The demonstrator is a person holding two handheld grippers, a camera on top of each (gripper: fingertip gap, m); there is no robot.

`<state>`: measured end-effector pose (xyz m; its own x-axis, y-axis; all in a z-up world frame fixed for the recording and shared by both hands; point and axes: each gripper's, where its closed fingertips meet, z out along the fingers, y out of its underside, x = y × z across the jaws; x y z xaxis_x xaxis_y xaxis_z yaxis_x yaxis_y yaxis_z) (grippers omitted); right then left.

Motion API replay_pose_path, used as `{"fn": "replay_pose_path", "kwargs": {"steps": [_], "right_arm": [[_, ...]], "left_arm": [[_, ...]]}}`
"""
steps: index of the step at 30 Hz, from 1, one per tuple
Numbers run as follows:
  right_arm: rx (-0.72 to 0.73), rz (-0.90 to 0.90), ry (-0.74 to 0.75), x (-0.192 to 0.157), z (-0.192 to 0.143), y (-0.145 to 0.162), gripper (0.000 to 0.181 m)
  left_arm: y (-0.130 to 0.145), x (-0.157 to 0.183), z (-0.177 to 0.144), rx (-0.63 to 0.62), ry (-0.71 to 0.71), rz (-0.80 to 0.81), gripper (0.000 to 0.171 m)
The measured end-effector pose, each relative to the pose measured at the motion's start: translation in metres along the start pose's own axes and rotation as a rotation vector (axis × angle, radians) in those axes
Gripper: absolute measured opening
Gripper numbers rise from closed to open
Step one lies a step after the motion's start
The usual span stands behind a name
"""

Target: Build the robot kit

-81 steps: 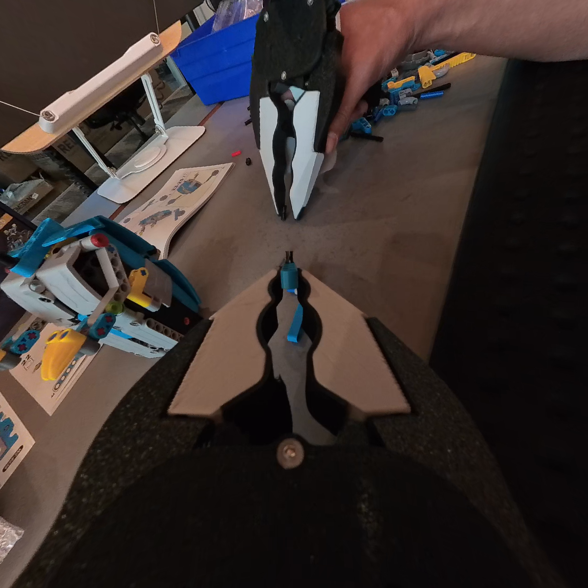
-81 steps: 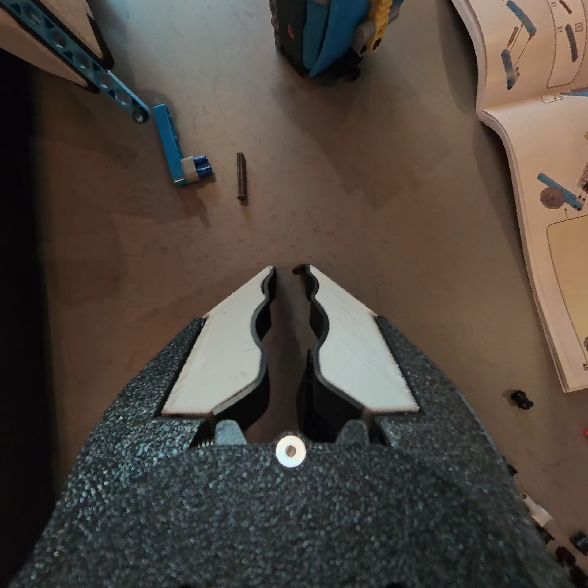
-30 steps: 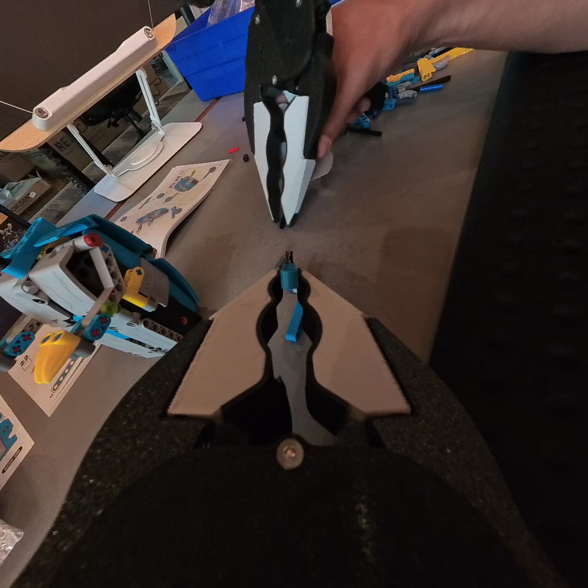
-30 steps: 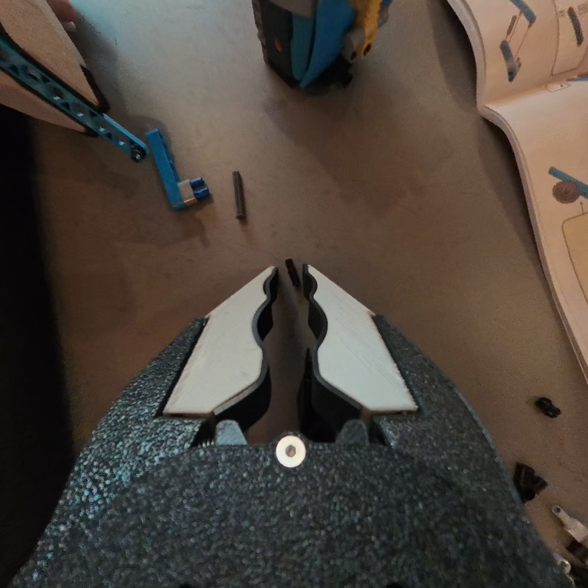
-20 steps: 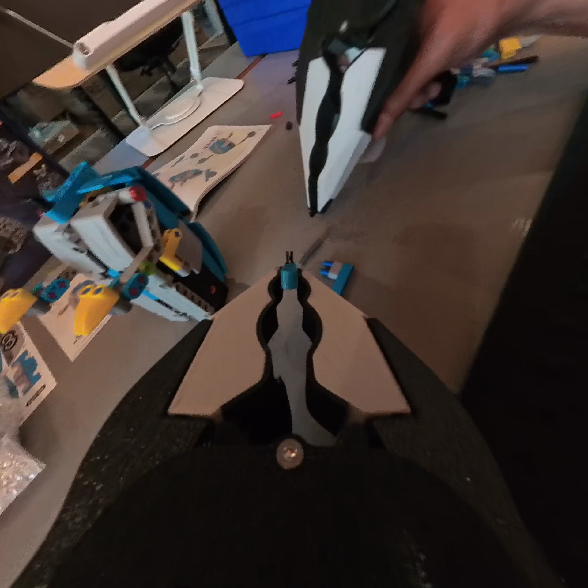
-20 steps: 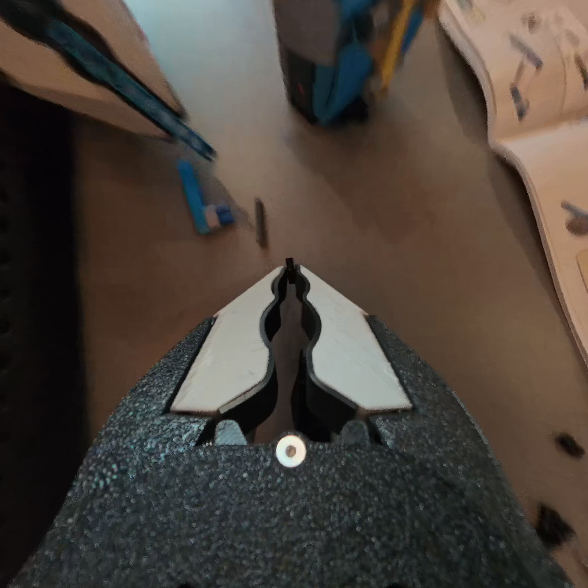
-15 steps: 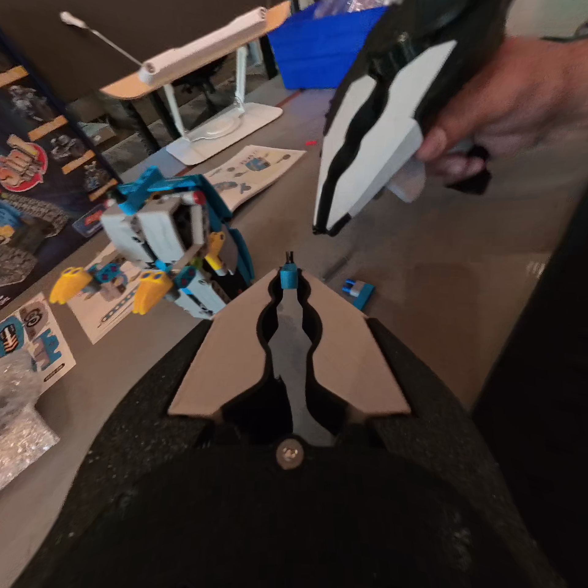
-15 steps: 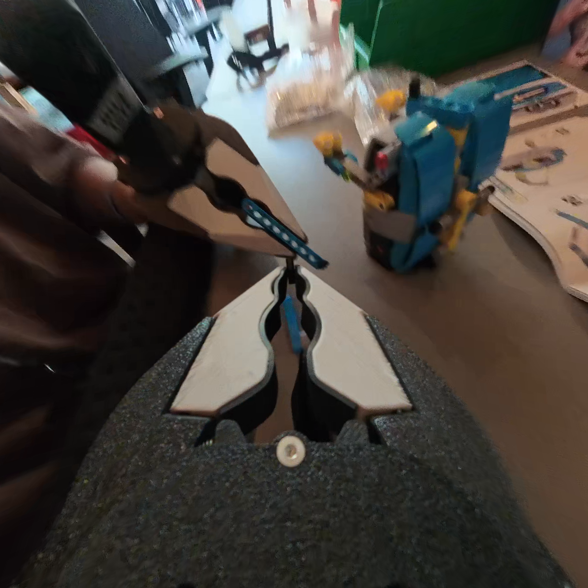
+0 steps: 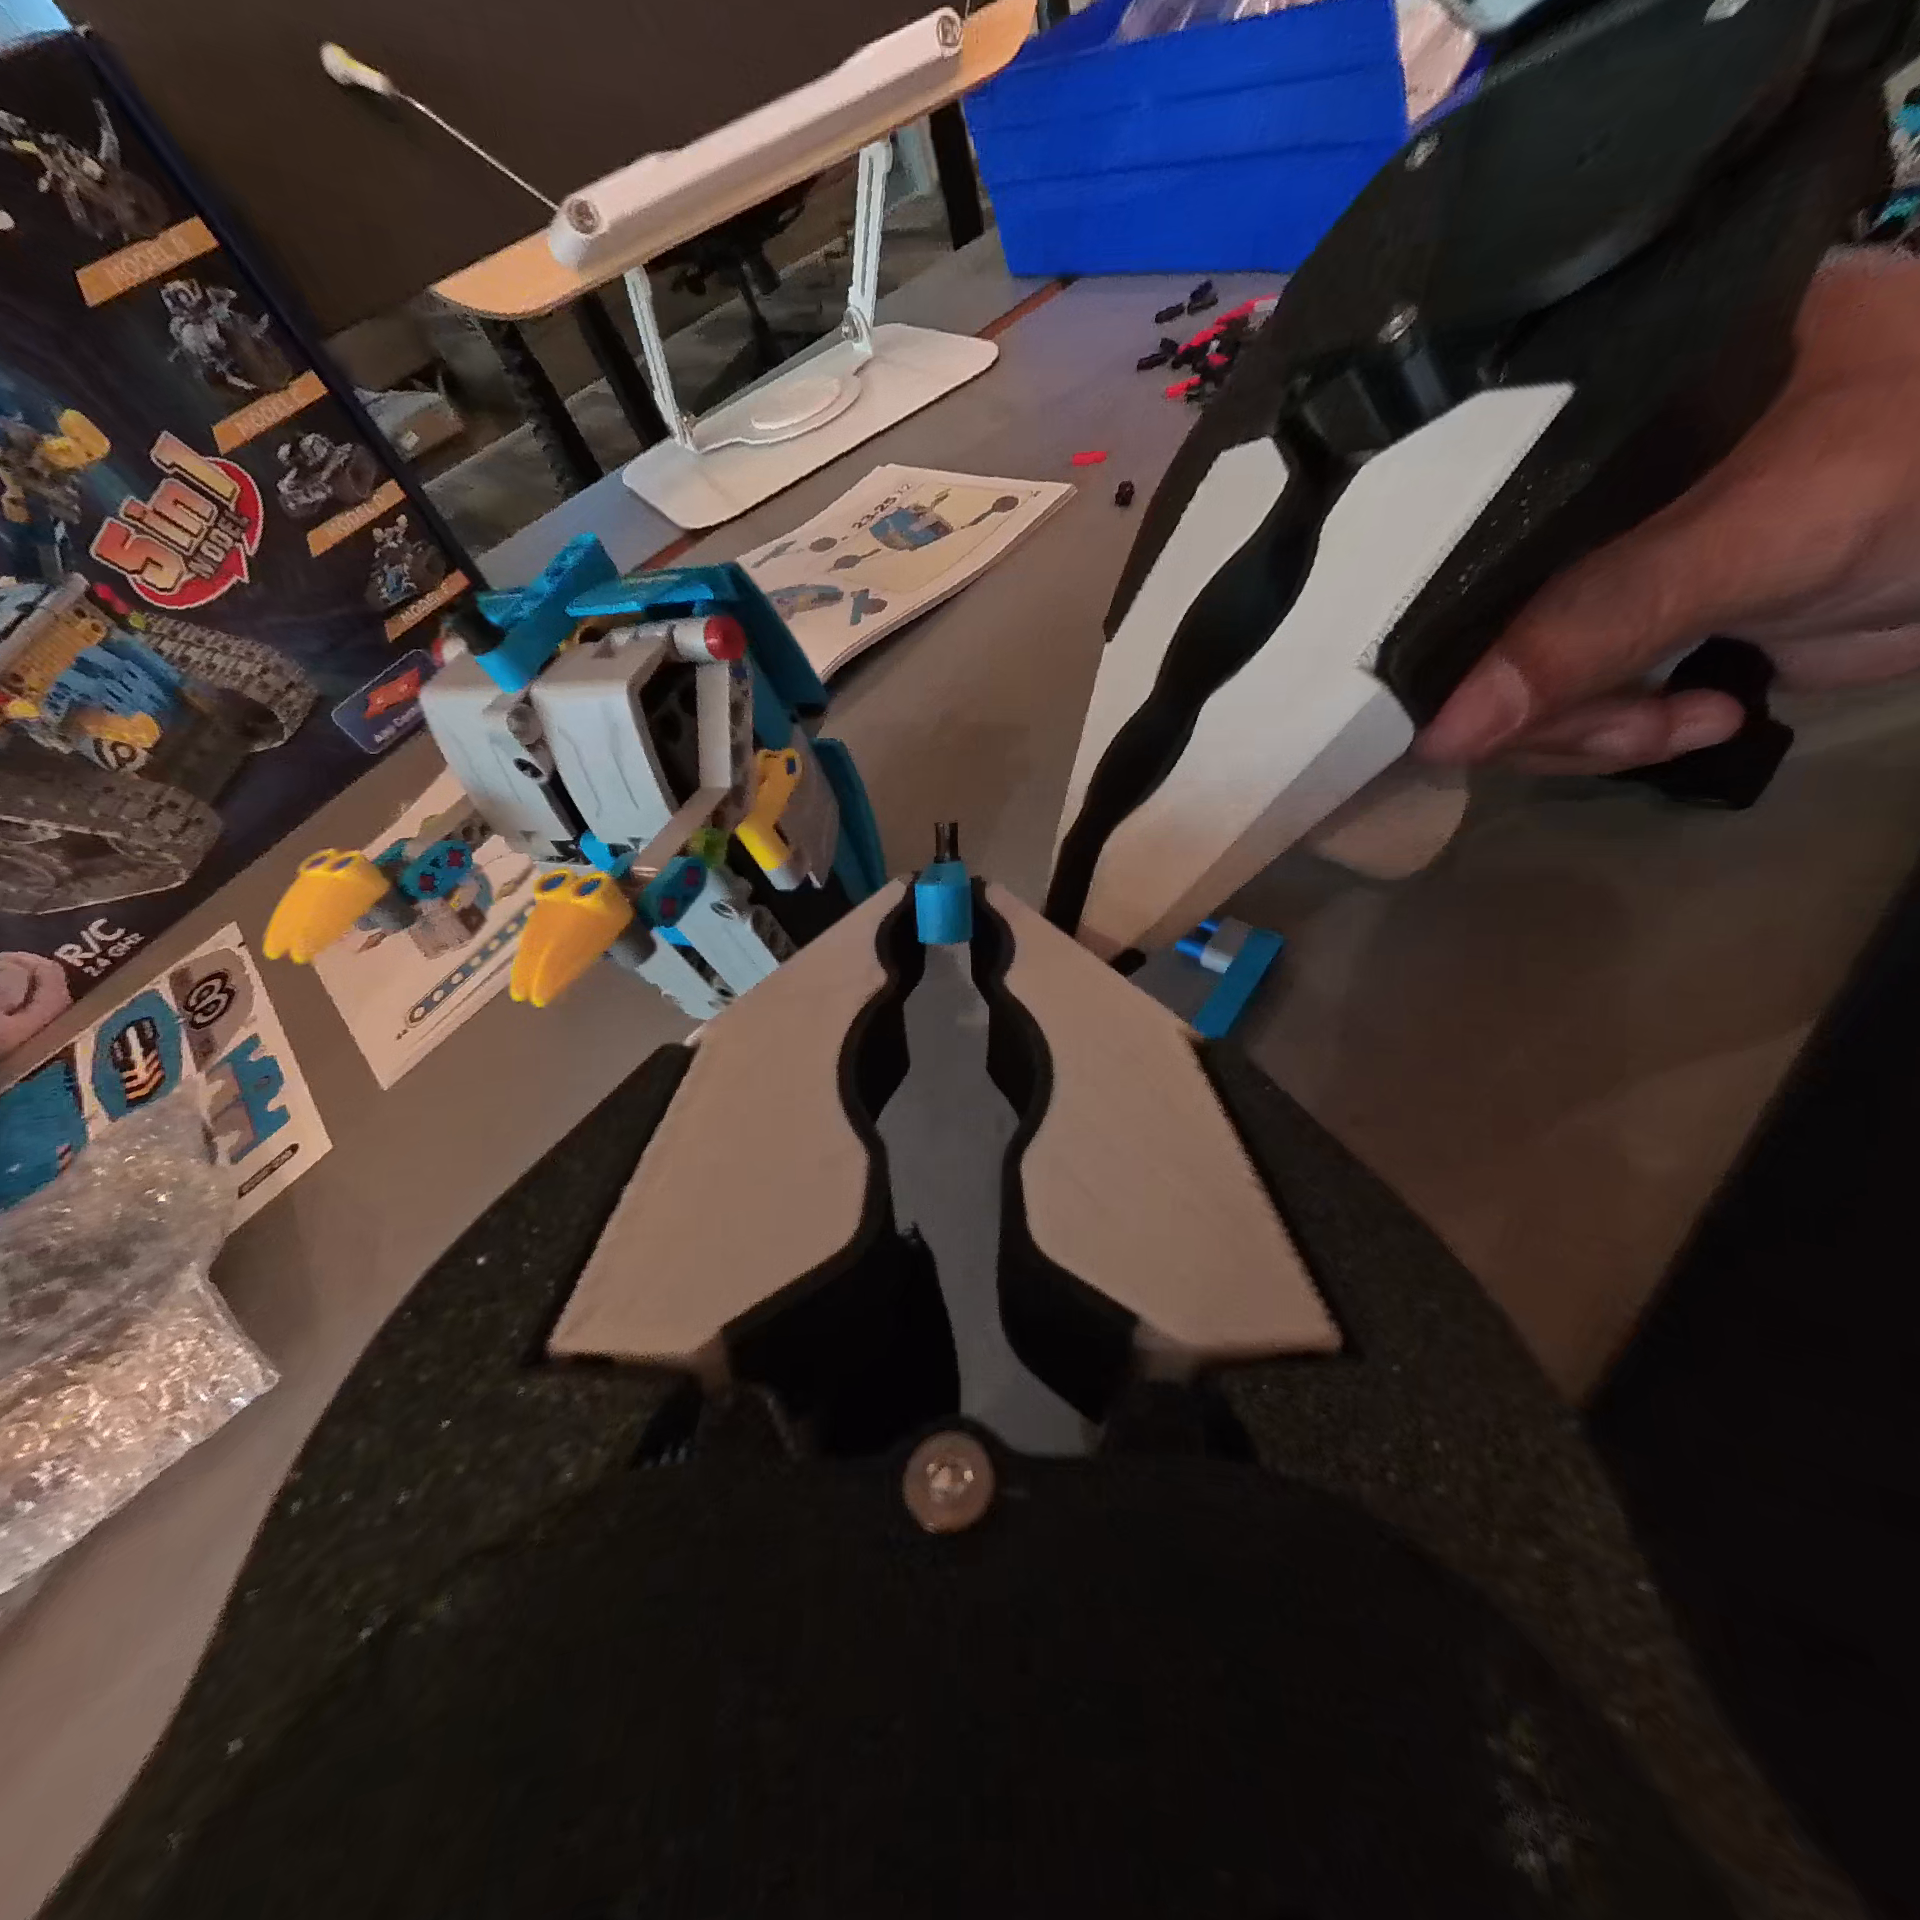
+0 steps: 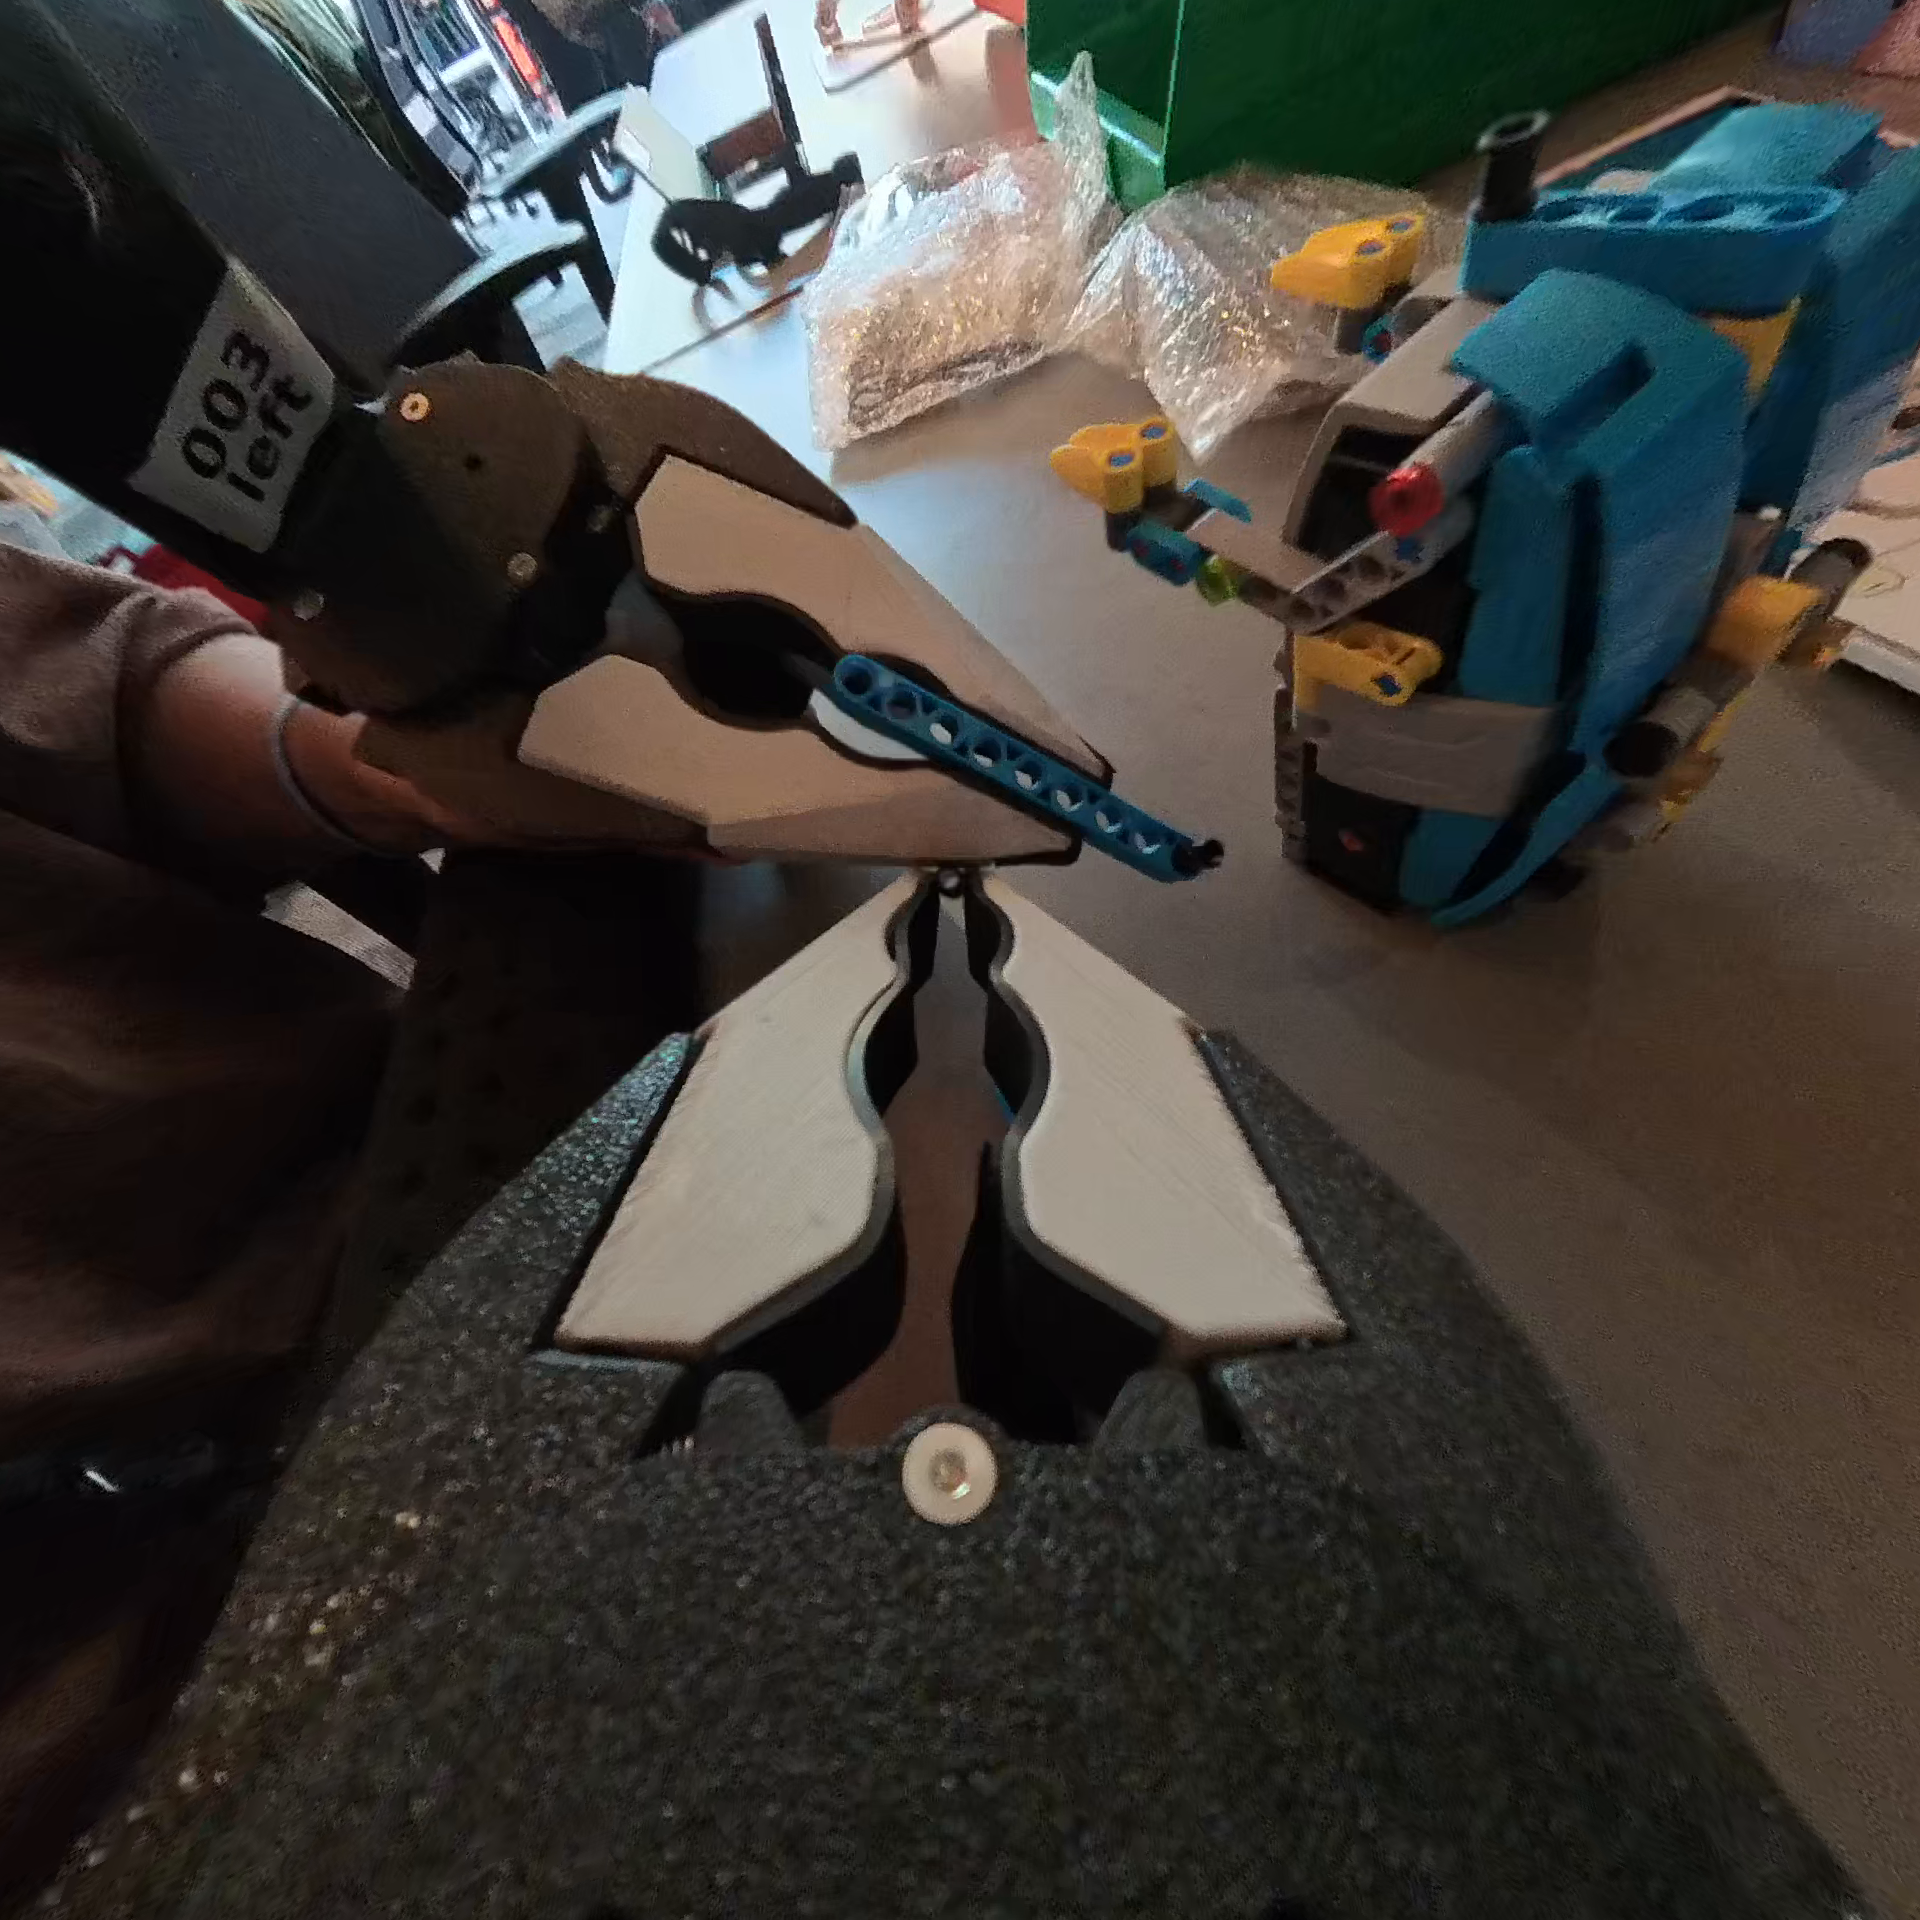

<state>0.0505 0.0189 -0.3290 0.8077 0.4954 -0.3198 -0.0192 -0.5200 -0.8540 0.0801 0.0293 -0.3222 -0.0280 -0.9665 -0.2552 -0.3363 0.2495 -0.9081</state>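
My left gripper (image 9: 940, 896) is shut on a long blue holed beam (image 9: 940, 920) that I see end-on, with a black pin (image 9: 945, 837) in its far end. In the right wrist view the beam (image 10: 1018, 769) sticks out of the left gripper (image 10: 1081, 826) and slants down to the right. My right gripper (image 10: 948, 885) is shut on a small black pin (image 10: 950, 881), just under the left gripper's tips. In the left wrist view the right gripper (image 9: 1081, 920) is held by a hand, close to the right of the beam's end.
A blue, grey and yellow brick-built model (image 9: 644, 769) (image 10: 1558, 582) stands on the grey table (image 10: 1558, 1143). A small blue piece (image 9: 1226, 961) lies near the grippers. An instruction booklet (image 9: 904, 551), lamp base (image 9: 821, 416), blue bin (image 9: 1184, 135), printed box (image 9: 156, 520) and bubble-wrap bags (image 10: 1039, 291) lie around. Only a small space, under 4 cm, lies between the two pairs of fingers.
My right gripper has shut on the small black pin on the table and lifted it. Both grippers have tilted up from the table and come close together, tips nearly meeting.
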Motion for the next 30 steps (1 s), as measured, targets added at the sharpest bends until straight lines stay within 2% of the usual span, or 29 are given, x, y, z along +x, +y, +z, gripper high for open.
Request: {"fn": "replay_pose_path", "kwargs": {"steps": [4, 8, 12, 15, 17, 19, 22, 26, 30], "right_arm": [[-0.004, 0.007, 0.003, 0.001, 0.001, 0.001, 0.005], [0.032, 0.117, -0.050, 0.000, 0.001, -0.001, 0.005], [0.078, 0.420, -0.310, -0.012, -0.002, -0.004, 0.004], [0.135, 0.494, -0.407, -0.013, -0.009, -0.011, 0.004], [0.189, 0.422, -0.380, -0.008, -0.020, -0.024, 0.004], [0.278, 0.276, -0.329, -0.007, -0.040, -0.043, 0.003], [0.333, 0.061, -0.177, -0.006, -0.056, -0.056, 0.003], [0.370, -0.038, -0.079, -0.008, -0.055, -0.064, 0.003], [0.285, -0.099, -0.036, -0.010, -0.039, -0.052, 0.004]], "left_arm": [[0.001, 0.000, 0.001, -0.005, 0.005, -0.007, 0.007], [-0.002, -0.002, -0.001, 0.007, -0.043, 0.059, 0.007], [-0.015, 0.000, -0.007, 0.060, -0.129, 0.230, 0.007], [-0.029, 0.004, -0.015, 0.126, -0.165, 0.301, 0.006], [-0.037, 0.002, -0.022, 0.177, -0.178, 0.284, 0.006], [-0.042, -0.003, -0.027, 0.213, -0.178, 0.229, 0.006], [-0.041, -0.007, -0.026, 0.219, -0.153, 0.158, 0.006], [-0.041, -0.003, -0.024, 0.217, -0.142, 0.170, 0.006], [-0.042, 0.002, -0.023, 0.214, -0.144, 0.207, 0.006]]}}
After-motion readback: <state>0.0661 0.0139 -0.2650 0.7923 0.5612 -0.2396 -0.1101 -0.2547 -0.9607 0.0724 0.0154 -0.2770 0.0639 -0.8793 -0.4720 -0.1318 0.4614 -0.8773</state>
